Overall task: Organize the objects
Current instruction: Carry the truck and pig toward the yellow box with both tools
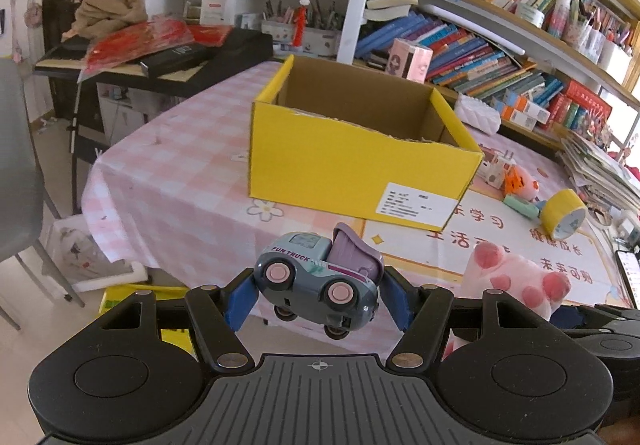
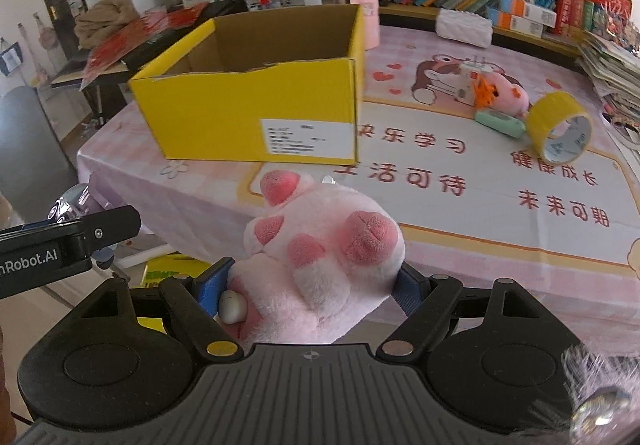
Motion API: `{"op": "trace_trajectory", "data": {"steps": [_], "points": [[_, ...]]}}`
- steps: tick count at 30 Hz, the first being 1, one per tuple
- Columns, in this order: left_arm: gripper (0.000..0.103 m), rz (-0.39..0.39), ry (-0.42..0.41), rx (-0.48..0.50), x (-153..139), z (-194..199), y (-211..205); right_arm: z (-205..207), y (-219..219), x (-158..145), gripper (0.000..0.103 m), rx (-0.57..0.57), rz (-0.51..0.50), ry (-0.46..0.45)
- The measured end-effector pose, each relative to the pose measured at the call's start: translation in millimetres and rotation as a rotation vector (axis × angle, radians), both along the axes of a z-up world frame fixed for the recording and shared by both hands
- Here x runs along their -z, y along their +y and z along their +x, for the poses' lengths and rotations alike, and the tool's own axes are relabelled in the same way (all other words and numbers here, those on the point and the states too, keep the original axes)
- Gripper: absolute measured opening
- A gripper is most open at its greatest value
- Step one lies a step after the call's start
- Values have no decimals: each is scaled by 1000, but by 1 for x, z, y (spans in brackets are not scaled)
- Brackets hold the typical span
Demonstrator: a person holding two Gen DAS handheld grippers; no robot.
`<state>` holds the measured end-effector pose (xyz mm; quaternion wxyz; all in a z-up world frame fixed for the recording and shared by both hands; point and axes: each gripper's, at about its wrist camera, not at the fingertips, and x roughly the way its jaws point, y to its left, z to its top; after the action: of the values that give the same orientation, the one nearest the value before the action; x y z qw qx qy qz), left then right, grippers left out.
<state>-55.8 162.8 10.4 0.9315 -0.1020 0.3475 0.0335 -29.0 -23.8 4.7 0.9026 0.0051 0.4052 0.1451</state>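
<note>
My left gripper [image 1: 318, 295] is shut on a grey-and-purple toy truck [image 1: 320, 279], held in the air before the table's near edge. My right gripper [image 2: 316, 285] is shut on a pink plush paw [image 2: 324, 245], also held above the near edge; the paw also shows in the left wrist view [image 1: 516, 277]. An open yellow cardboard box [image 1: 360, 161] stands on the pink tablecloth ahead of both grippers; it shows in the right wrist view [image 2: 256, 113] too. Its inside looks empty where visible.
A yellow tape roll [image 2: 560, 127], a mint-green case [image 2: 500, 123], and a small pink-and-orange toy [image 2: 500, 93] lie right of the box. A white pouch [image 2: 464, 27] and a pink carton [image 2: 360, 1] stand behind. Bookshelves line the back. A grey chair [image 1: 16, 173] stands left.
</note>
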Motion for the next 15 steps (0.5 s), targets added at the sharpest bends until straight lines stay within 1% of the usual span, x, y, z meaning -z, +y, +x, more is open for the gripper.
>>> {"op": "trace_trajectory", "data": {"steps": [9, 15], "points": [[66, -2, -12, 1, -1, -5, 15, -7, 18, -1, 80, -5, -2, -12], [66, -7, -24, 12, -2, -8, 18, -9, 22, -4, 80, 5, -9, -20]]}}
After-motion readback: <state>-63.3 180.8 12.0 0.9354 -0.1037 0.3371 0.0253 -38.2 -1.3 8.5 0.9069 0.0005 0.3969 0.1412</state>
